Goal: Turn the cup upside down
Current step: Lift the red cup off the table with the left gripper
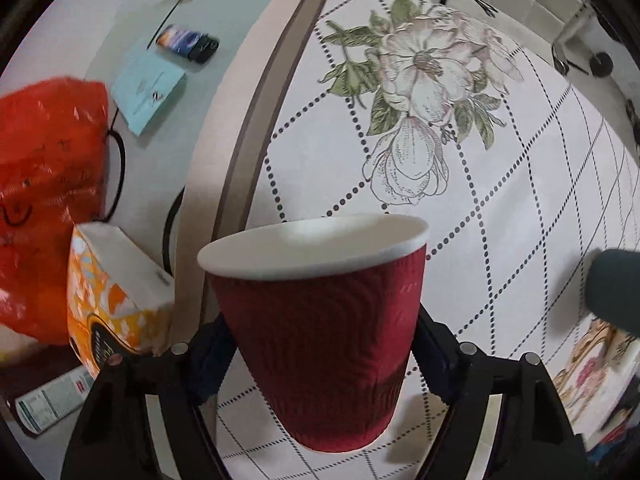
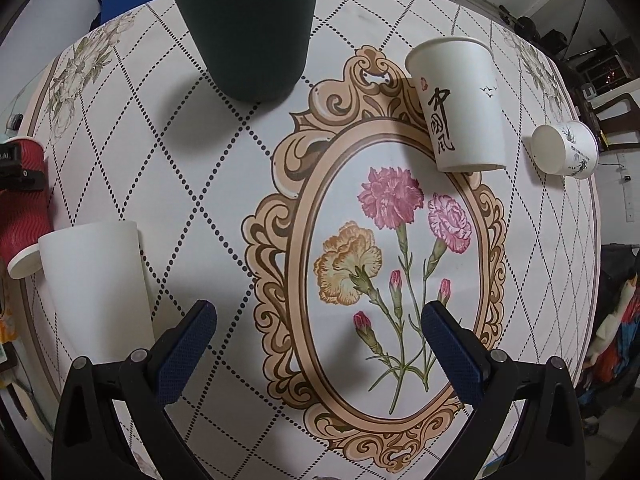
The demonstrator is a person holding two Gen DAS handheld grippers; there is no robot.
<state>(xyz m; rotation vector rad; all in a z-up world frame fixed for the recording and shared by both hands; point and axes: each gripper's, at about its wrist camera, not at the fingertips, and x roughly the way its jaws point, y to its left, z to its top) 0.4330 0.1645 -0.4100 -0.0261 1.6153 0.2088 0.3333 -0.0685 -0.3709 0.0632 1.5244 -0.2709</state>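
My left gripper (image 1: 320, 356) is shut on a red ribbed paper cup (image 1: 320, 320) with a white rim, holding it above the flowered tablecloth (image 1: 500, 200). In the left wrist view its mouth faces away. In the right wrist view the same red cup (image 2: 18, 216) shows at the far left, held and tilted with its rim turned down. My right gripper (image 2: 318, 328) is open and empty over the oval flower print. A dark green cup (image 2: 248, 28) stands upright at the back.
A plain white cup (image 2: 96, 280) stands upside down at the left. A white cup with black characters (image 2: 460, 104) stands upright; a small white cup (image 2: 564, 150) lies on its side at the right. An orange box (image 1: 116, 300) and red bag (image 1: 44, 184) sit left of the table.
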